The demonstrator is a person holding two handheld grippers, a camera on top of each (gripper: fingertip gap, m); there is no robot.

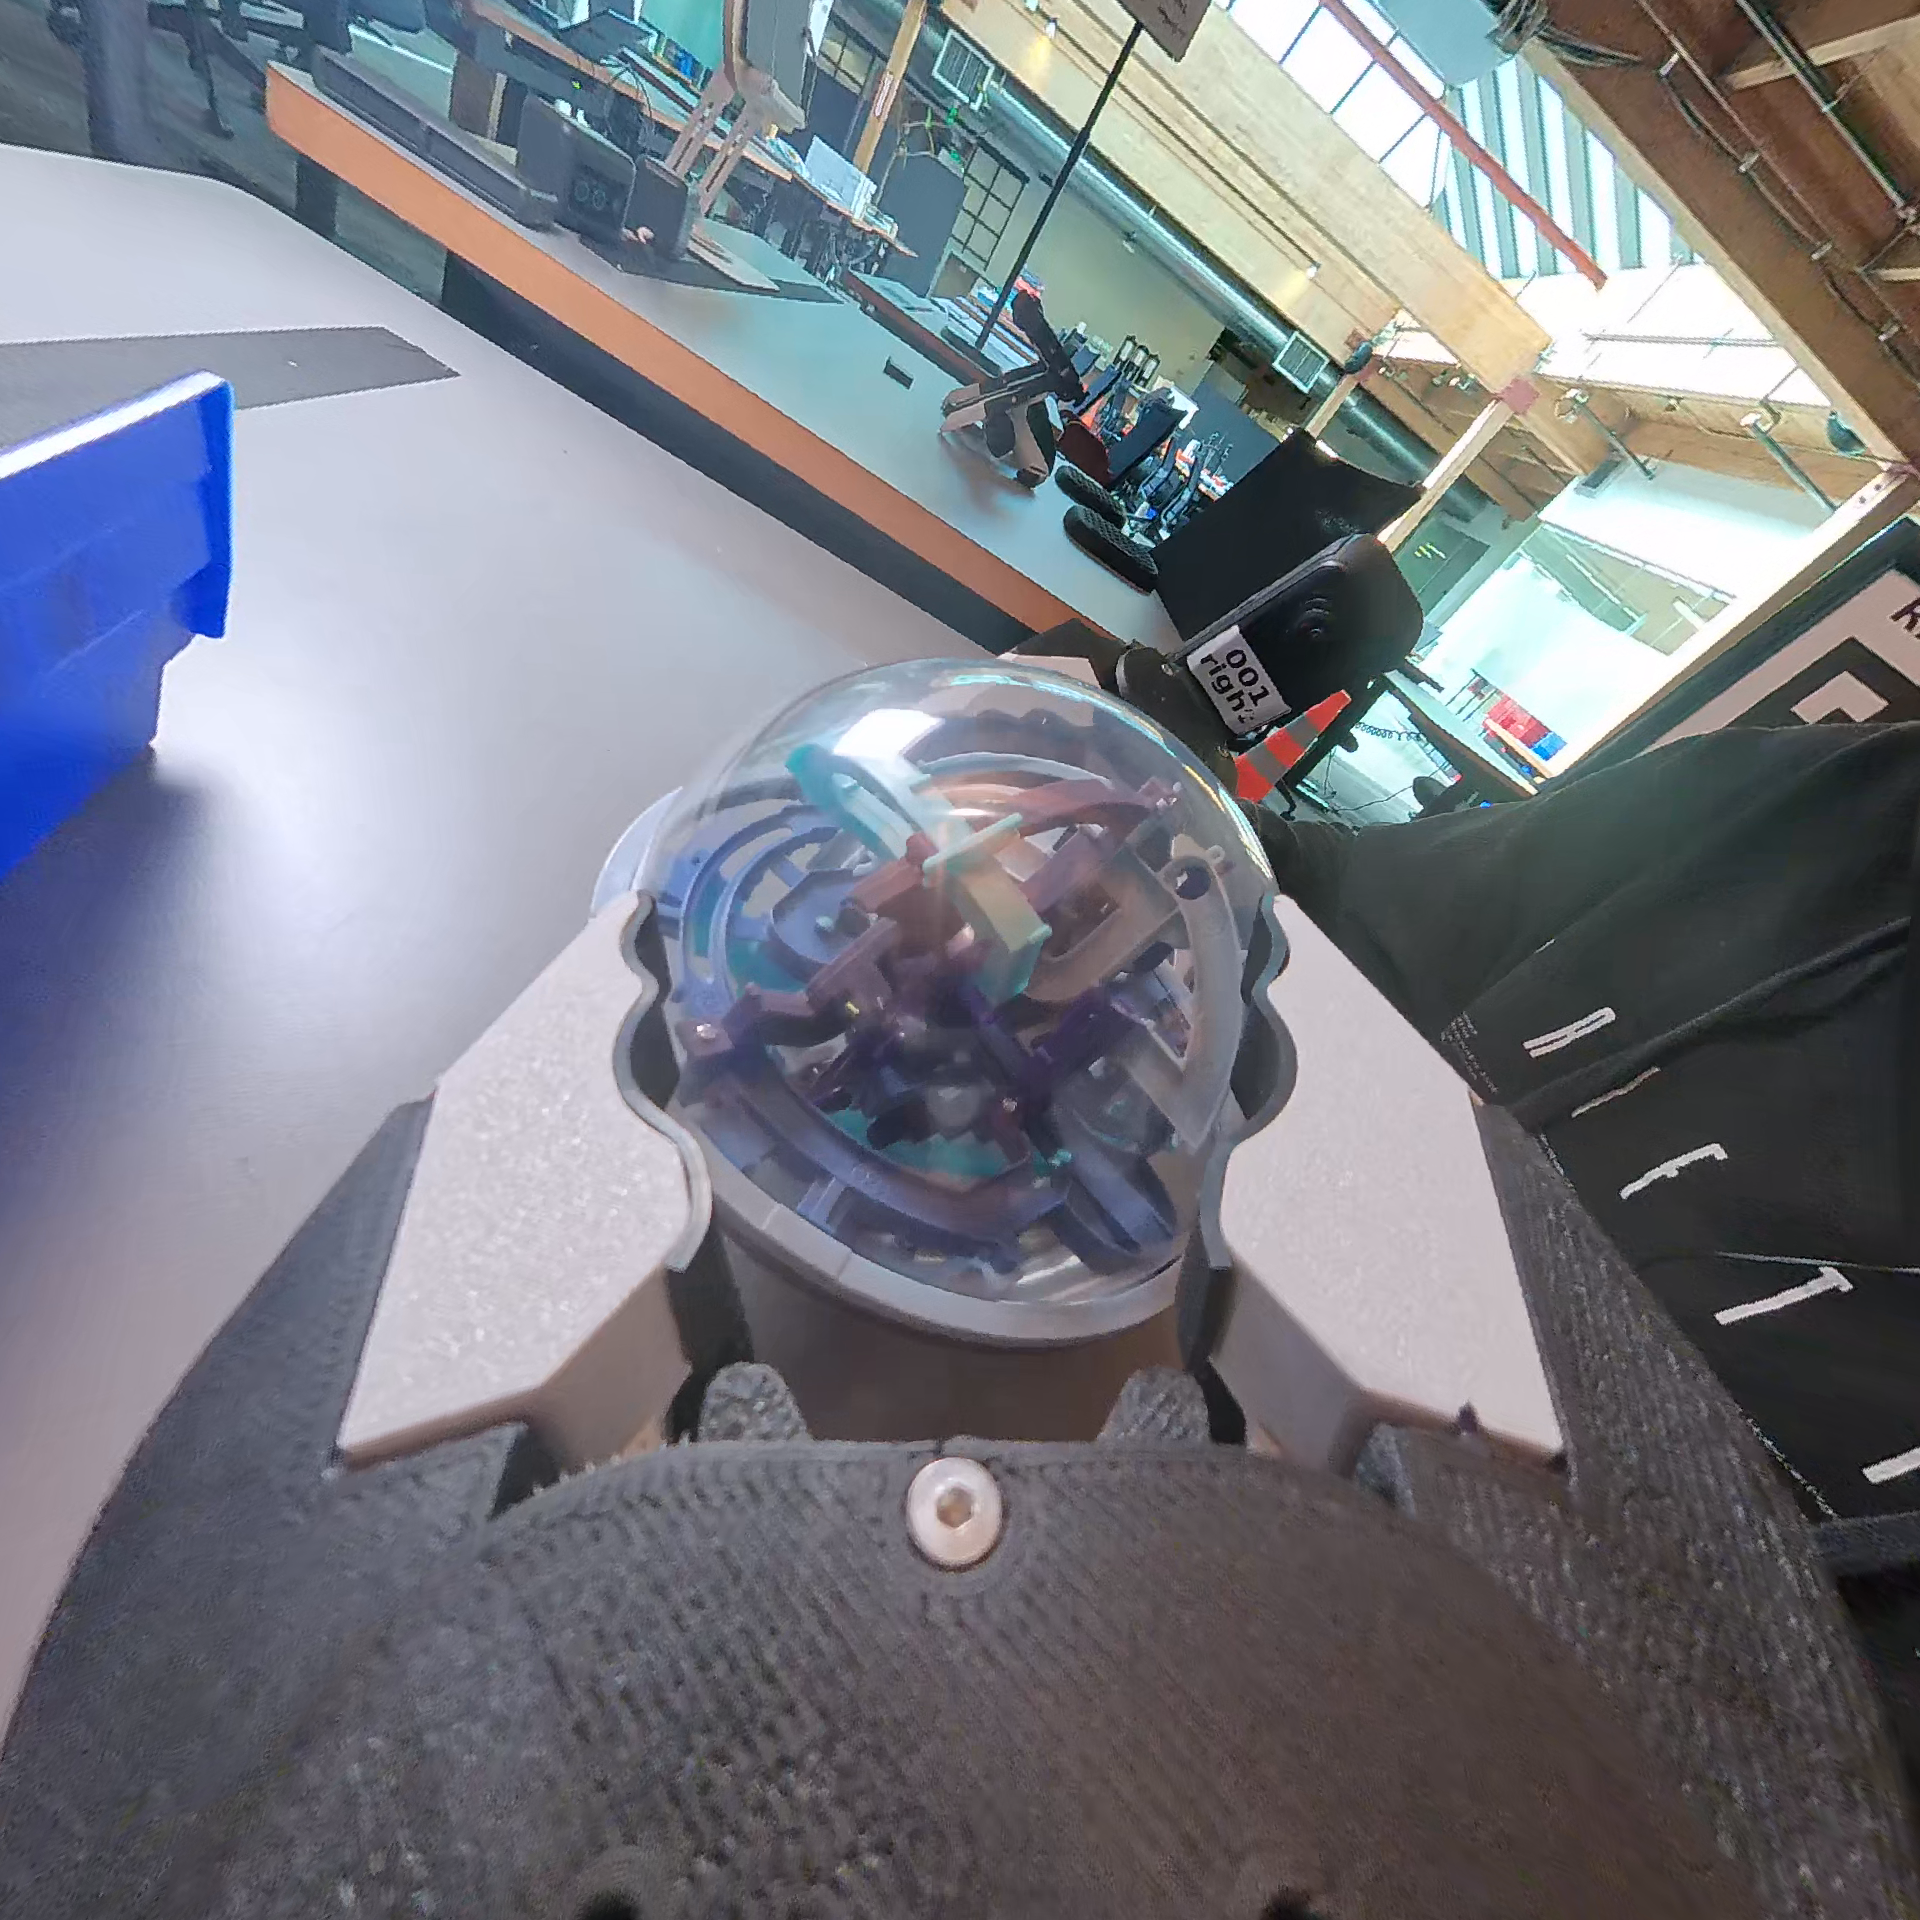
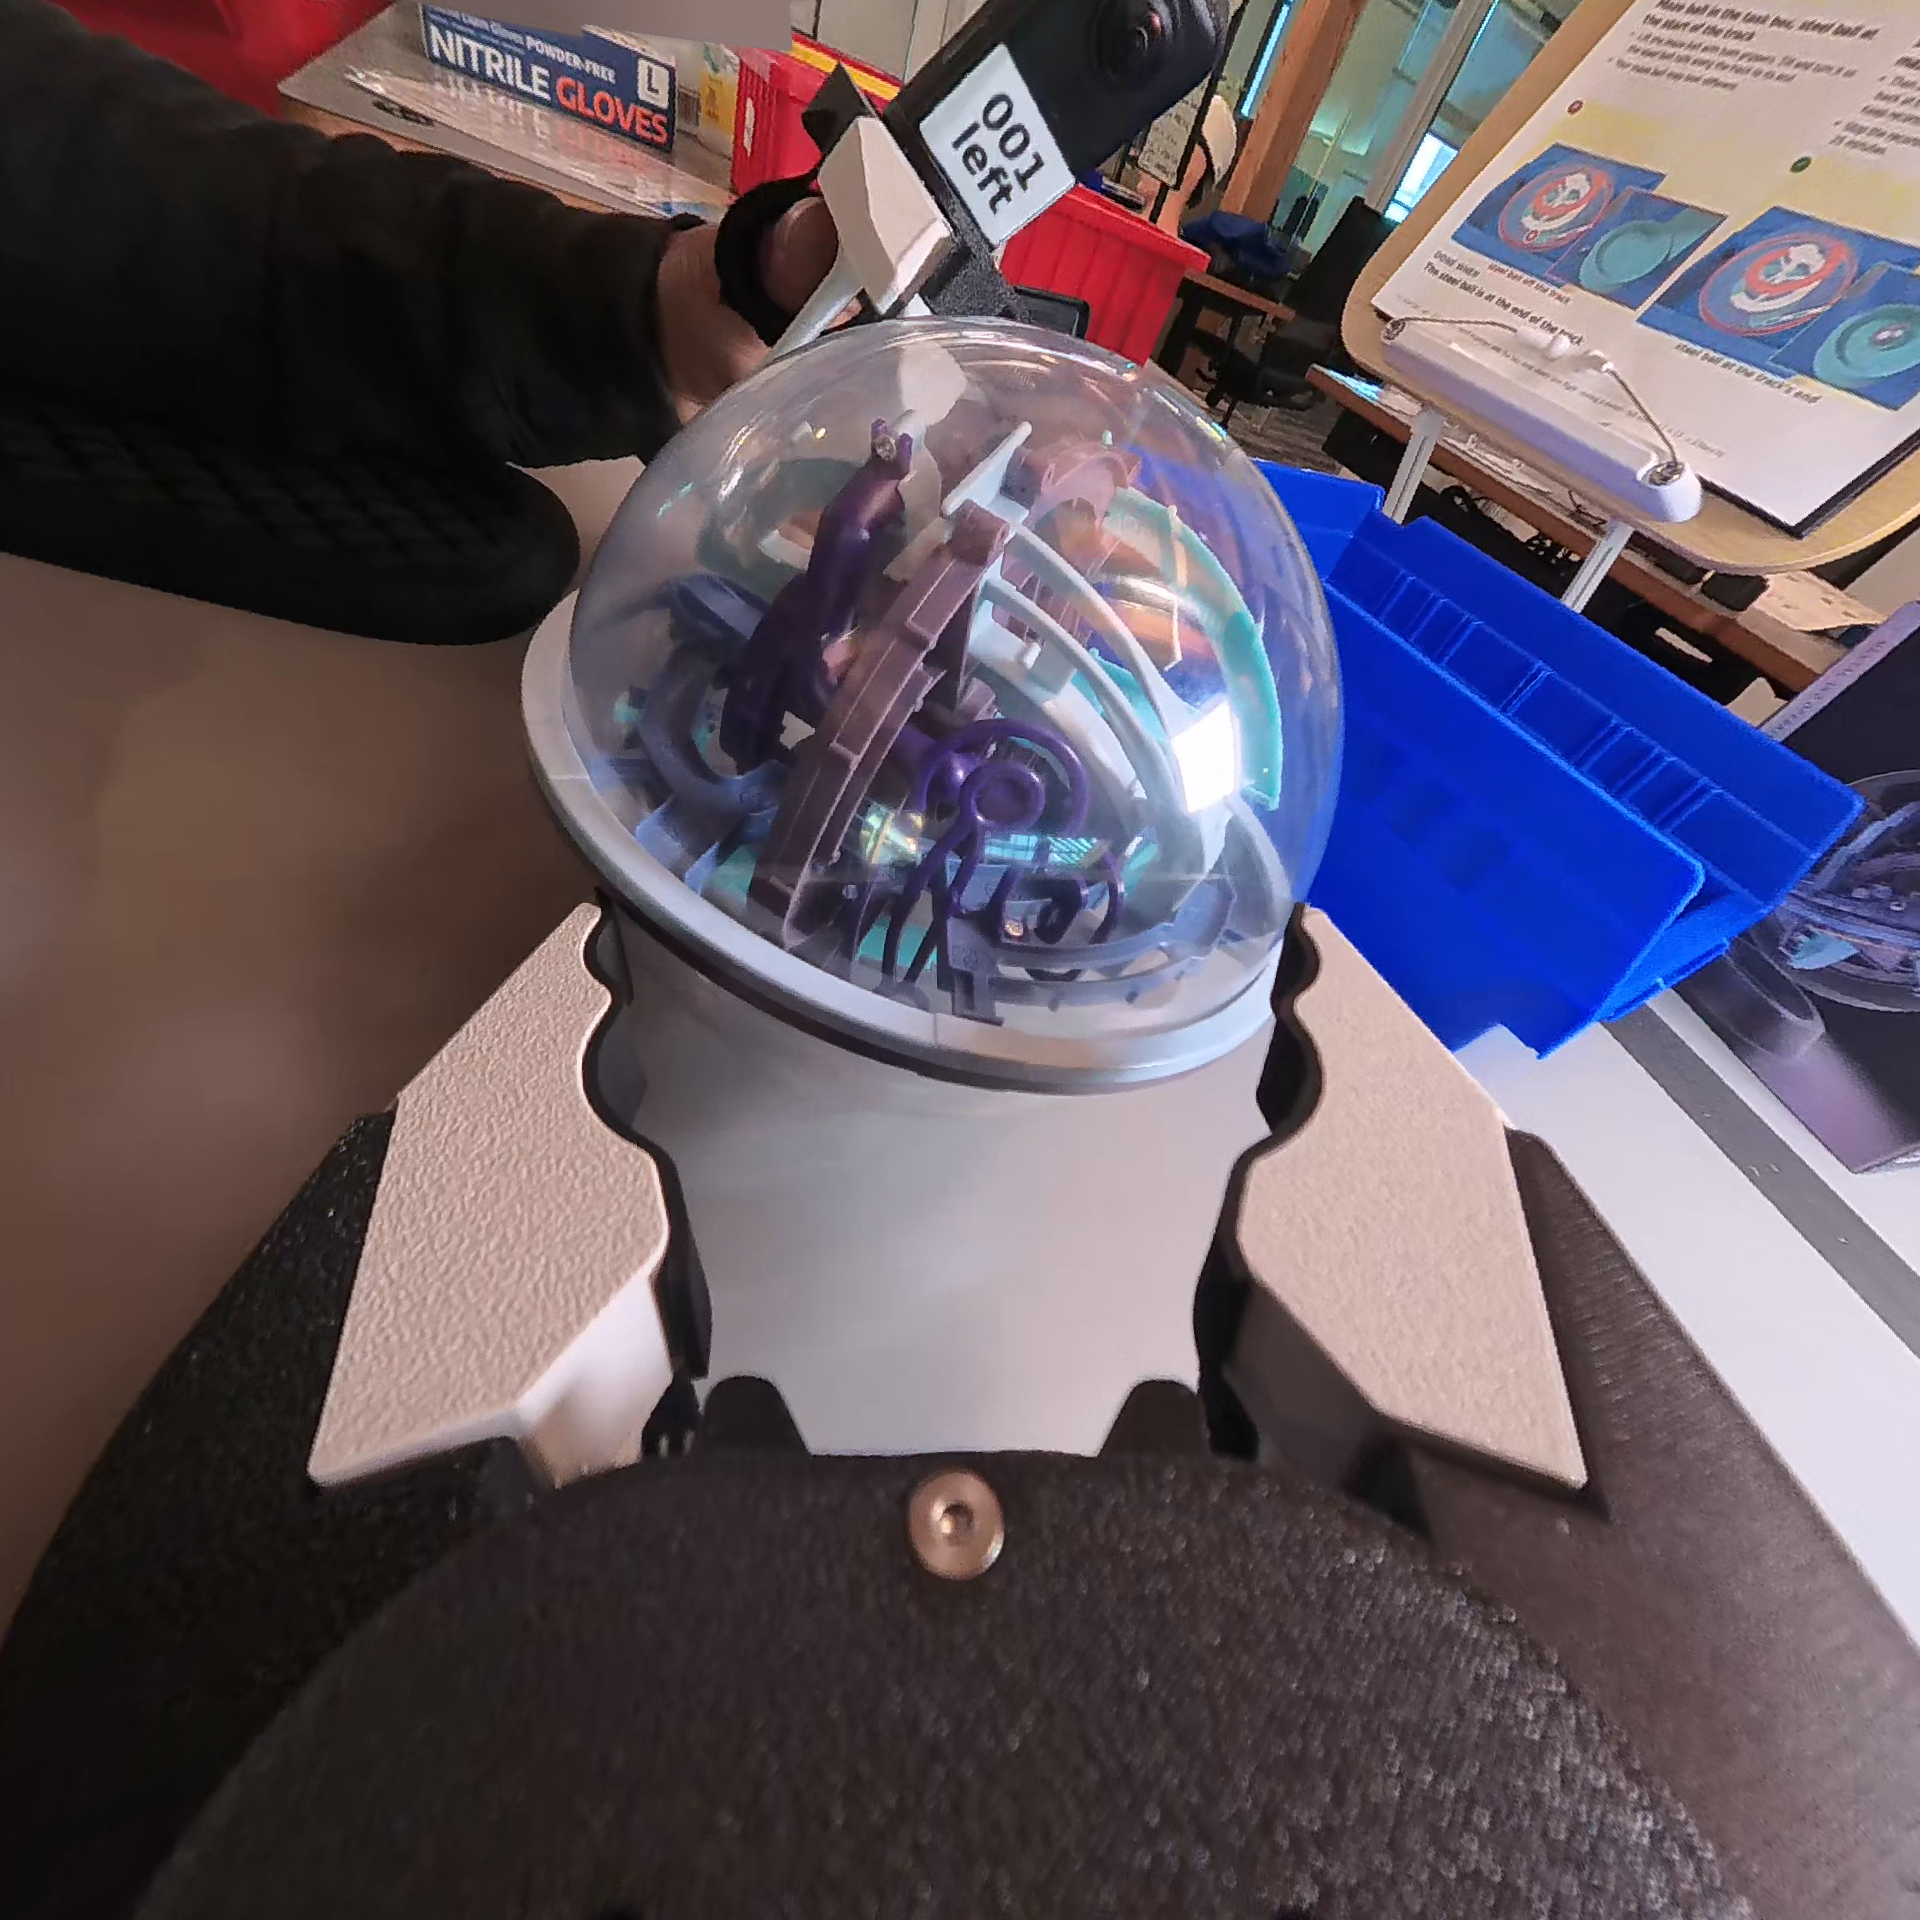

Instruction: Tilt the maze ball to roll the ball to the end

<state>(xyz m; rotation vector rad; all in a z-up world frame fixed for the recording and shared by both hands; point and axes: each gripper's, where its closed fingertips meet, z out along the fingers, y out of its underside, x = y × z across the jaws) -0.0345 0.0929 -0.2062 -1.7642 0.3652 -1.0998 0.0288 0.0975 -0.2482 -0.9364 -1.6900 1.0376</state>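
While the grey table point(image 1: 343, 790) spreads beneath everything, a blue bin point(image 2: 1538, 831) stands on it just beside the maze ball point(image 2: 935, 675); a stand with an instruction sheet point(image 2: 1683, 208) rises beyond the bin; the maze ball, a clear dome over purple, teal and grey tracks on a grey base, sits tilted between both grippers; the left gripper point(image 1: 951, 997) has its fingers point(image 1: 582, 997) spread wide and pressed against the globe's two sides; the right gripper point(image 2: 940, 997) straddles the grey base, fingers point(image 2: 540, 1018) wide apart, its far finger at the rim, contact on the near side unclear; the steel ball inside cannot be made out.
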